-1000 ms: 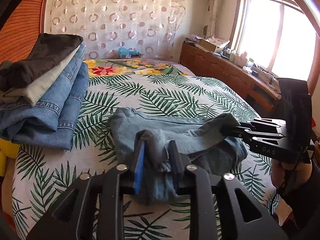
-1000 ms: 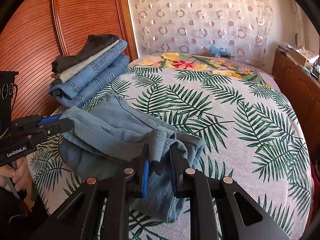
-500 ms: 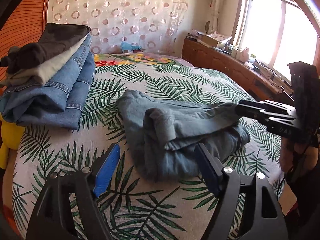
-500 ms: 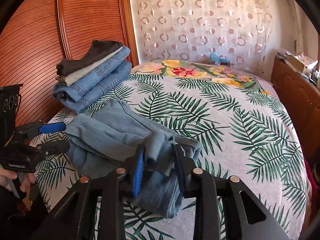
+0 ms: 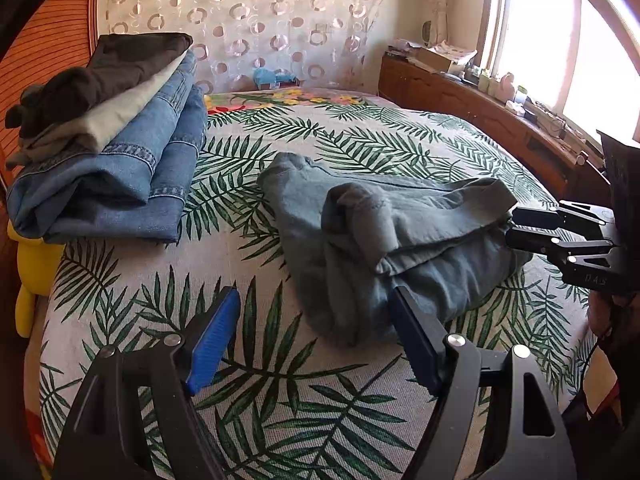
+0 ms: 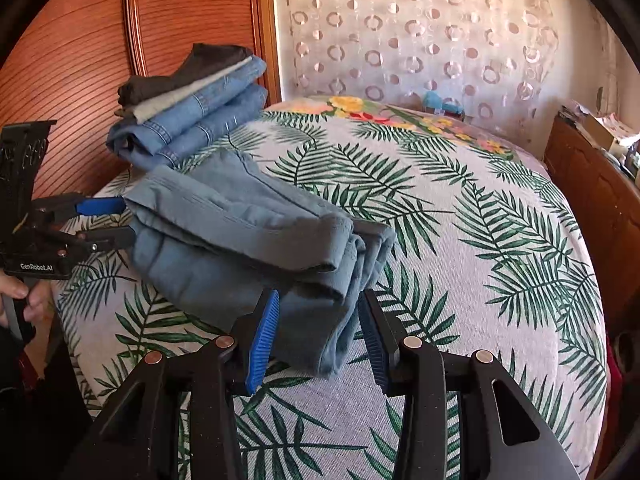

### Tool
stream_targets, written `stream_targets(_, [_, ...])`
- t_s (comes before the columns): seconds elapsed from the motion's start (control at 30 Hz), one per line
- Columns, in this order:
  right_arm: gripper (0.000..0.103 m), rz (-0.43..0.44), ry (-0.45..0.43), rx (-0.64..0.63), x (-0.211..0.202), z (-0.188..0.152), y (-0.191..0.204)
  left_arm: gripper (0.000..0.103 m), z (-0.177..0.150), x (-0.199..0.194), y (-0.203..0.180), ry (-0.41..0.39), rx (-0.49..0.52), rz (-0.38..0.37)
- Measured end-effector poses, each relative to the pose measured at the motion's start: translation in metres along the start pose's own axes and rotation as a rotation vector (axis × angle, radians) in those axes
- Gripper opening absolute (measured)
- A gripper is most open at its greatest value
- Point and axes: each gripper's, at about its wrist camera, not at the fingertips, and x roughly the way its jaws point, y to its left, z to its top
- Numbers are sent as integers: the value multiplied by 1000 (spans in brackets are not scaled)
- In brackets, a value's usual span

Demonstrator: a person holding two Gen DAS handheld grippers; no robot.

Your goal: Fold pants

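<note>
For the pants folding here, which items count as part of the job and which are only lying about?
Job: grey-blue pants, left gripper, right gripper, both with jaws open.

Lying about: stack of folded clothes, yellow toy, blue item by the curtain, clutter on the sideboard.

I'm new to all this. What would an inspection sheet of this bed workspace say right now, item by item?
Surface: bed cover, palm-leaf print.
Job's things: grey-blue pants lying folded, bunched at the near edge.
Clutter: stack of folded clothes beside the headboard.
Grippers: left gripper open, nothing between its fingers; right gripper has just been opening, pads off the pants' edge.
Cables: thin cable beside the right gripper.
Surroundings: curtain, window, wooden cabinet.
</note>
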Motion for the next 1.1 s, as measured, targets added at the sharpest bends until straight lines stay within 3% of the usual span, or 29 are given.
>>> stream_targets(0.4, [43, -50, 62, 12, 38, 38, -11, 77, 36, 25, 6, -4, 26, 41])
stream_targets(0.7, [43, -80, -46, 38, 32, 70, -23, 77, 65, 39, 14, -19, -14, 54])
stream_targets(0.83, [43, -55, -105, 84, 12, 66, -31, 77, 67, 41, 15, -17, -20, 66])
stream_targets(1.1, [43, -25, -45, 42, 15, 53, -24, 77, 63, 42, 17, -12, -29, 67])
